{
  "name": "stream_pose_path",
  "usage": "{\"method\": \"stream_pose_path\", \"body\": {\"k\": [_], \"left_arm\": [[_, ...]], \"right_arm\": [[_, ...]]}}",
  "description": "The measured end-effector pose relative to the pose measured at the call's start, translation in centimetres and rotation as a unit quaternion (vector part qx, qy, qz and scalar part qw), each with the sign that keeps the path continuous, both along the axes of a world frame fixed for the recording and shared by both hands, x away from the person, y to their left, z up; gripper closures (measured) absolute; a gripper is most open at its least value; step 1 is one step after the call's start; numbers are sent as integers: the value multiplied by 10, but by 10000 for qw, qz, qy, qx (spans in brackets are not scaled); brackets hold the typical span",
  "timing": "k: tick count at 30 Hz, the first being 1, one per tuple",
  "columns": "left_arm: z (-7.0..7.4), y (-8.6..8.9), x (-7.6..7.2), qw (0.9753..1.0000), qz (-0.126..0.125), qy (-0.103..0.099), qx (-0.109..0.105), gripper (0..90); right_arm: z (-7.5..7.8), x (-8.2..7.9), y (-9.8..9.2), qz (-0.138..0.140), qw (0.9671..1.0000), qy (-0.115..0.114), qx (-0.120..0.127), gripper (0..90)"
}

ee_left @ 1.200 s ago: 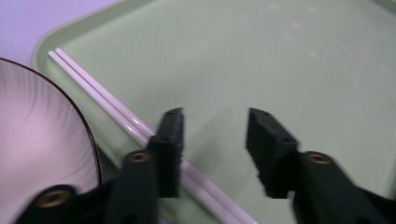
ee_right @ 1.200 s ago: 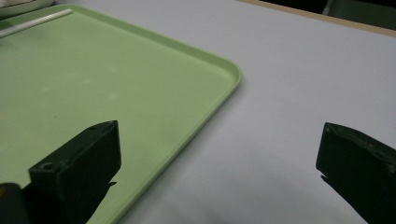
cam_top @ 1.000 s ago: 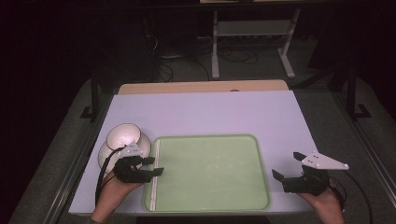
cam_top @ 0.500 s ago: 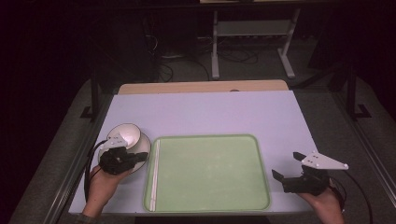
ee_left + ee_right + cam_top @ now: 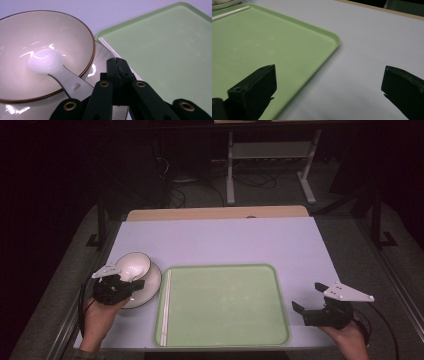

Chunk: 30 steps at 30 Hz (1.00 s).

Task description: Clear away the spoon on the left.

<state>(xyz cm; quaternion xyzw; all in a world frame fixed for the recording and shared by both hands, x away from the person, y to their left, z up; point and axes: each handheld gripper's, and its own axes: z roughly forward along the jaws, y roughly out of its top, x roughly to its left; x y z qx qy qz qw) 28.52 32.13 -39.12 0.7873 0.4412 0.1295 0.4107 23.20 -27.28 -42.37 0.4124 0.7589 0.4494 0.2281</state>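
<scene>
While the pale lilac surface [image 5: 225,240] spreads wide under the lamp, the green tray [image 5: 222,305] lies flat on its near half, with a thin white stick [image 5: 165,305] lying along the tray's left edge. Just left of the tray sits a white plate [image 5: 150,287], touching or nearly touching the tray's rim, and a cream bowl [image 5: 132,266] with a thin brown rim stands on that plate. A white spoon [image 5: 50,66] rests in the bowl, its scoop down in the hollow and its handle sloping out over the rim toward the left claw [image 5: 117,67]. That claw hangs over the plate's near side with its jaws pressed together on nothing, the spoon handle just beside them. The right claw [image 5: 310,300] hovers low at the tray's right corner, jaws spread wide apart, one over the tray's edge and one over bare surface.
</scene>
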Motion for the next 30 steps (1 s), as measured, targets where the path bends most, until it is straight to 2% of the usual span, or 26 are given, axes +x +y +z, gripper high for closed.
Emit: {"method": "stream_pose_path", "body": {"k": [15, 20, 26, 30], "left_arm": [[4, 22, -3, 9997, 225, -57, -110, 899], [7, 28, -3, 9995, 289, -94, -46, 900], [9, 39, 0, 9989, 445, -115, -51, 900], [11, 48, 2, 9979, 608, -201, -51, 900]], "right_arm": [[-1, 1, 1, 10, 10000, 9, 10, 0], [-1, 1, 1, 19, 10000, 16, 22, 0], [-2, 3, 4, 44, 10000, 41, 48, 0], [-2, 4, 5, 58, 10000, 51, 47, 0]]}}
